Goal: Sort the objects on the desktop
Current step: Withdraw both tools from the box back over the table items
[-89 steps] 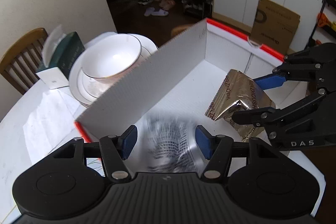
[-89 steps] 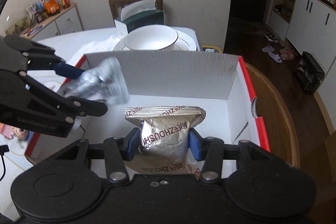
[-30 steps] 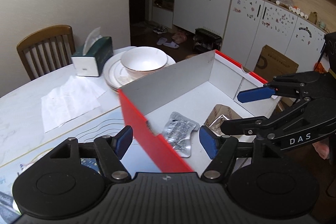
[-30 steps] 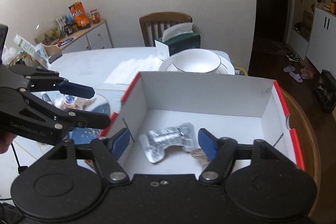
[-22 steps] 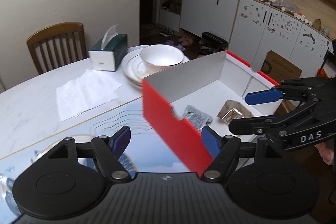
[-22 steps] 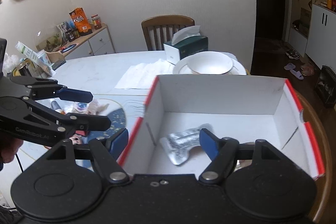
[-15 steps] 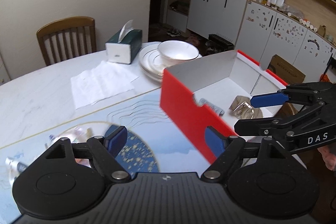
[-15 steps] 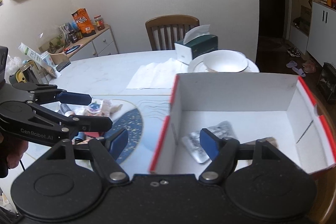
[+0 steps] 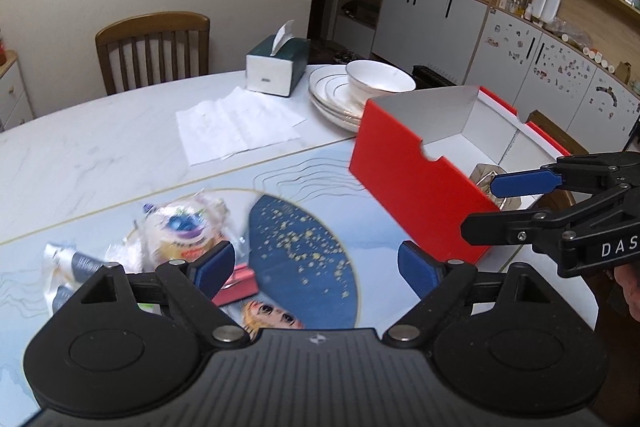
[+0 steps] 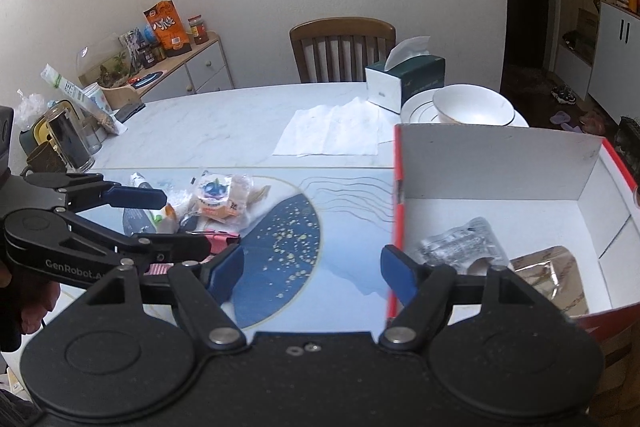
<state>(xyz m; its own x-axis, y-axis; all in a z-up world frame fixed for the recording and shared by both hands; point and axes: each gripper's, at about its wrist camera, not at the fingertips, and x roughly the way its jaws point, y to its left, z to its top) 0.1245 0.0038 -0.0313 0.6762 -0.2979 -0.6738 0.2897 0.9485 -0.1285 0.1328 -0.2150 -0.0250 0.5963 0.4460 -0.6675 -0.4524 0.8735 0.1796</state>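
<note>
Reaching for the next item called for dropping the left gripper (image 9: 312, 265) squarely over one piece of the loose pile (image 10: 208, 211) on the blue mat (image 10: 280, 239), not several at once. Its jaws had just been opening, with nothing between them. The right gripper (image 10: 312, 269) hung released and empty too, angled down beside the red box (image 10: 500, 163), where the blister pack (image 10: 460, 243) and foil pouch (image 10: 548, 275) lay

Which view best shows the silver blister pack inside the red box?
The right wrist view: it looks down into the red box, showing the blister pack lying beside the gold packet. In the left wrist view the box's wall hides the pack.
</note>
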